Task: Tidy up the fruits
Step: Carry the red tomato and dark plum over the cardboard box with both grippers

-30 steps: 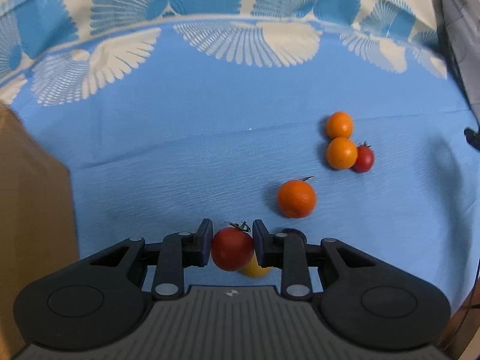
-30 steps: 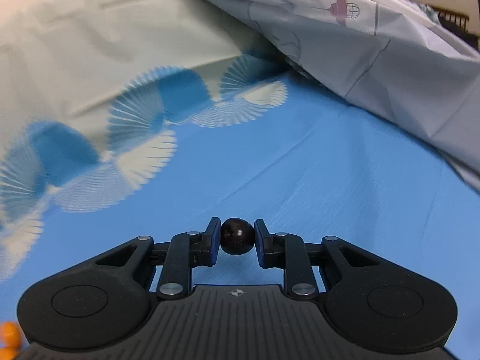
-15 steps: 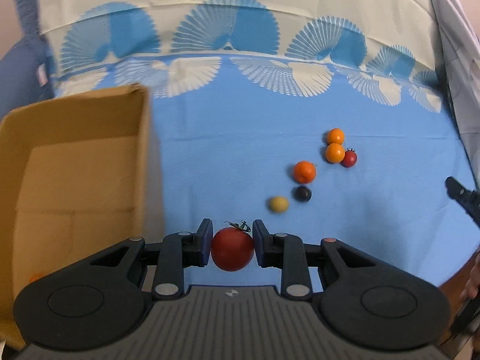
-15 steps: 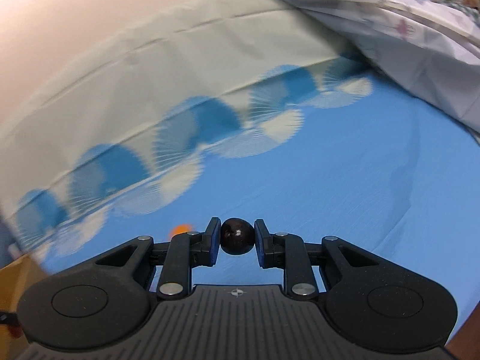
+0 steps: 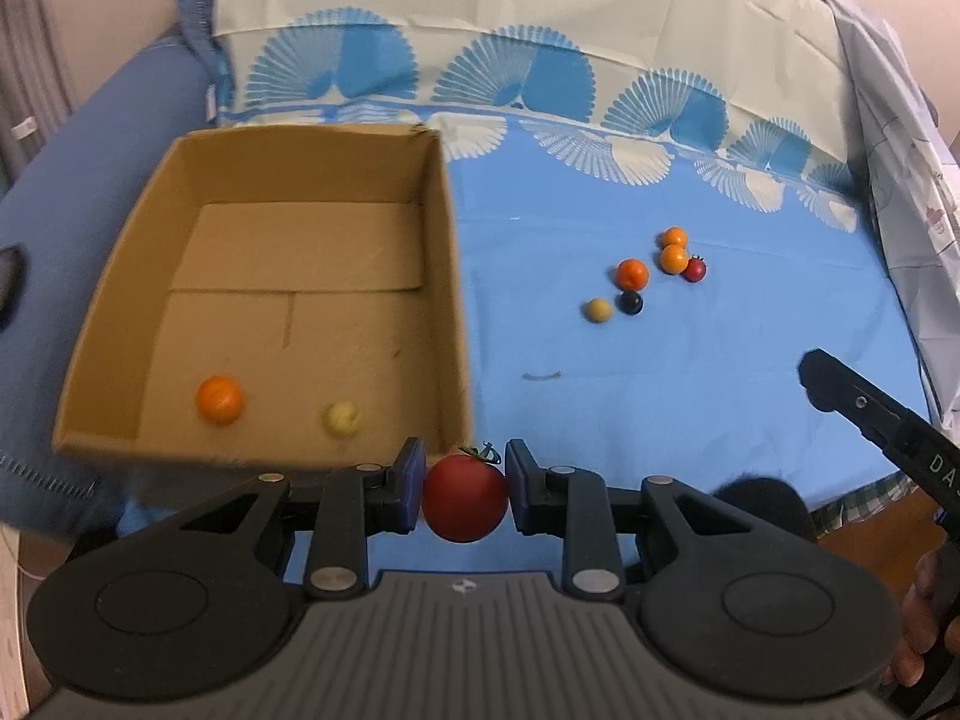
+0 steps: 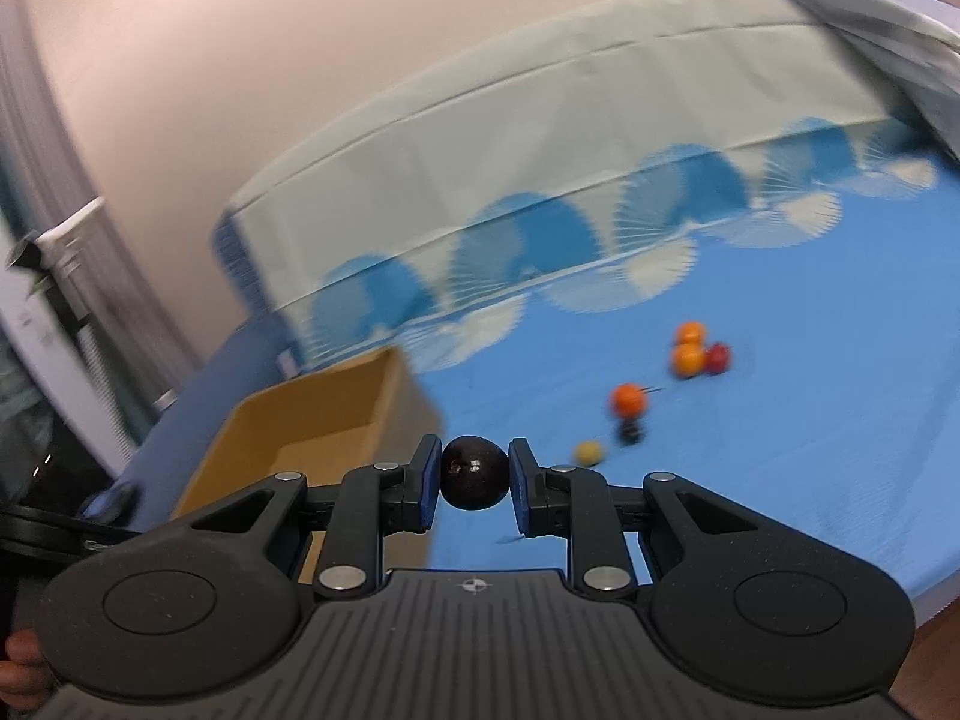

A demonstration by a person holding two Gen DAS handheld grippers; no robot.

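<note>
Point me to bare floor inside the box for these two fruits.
Cardboard box: the whole far half and the middle are bare. Only the near edge is taken, by an orange and a yellow fruit. On the cloth, loose fruit cluster crowds the right.

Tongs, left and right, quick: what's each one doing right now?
Left tongs: closed on a red tomato.
Right tongs: closed on a dark round fruit.
</note>
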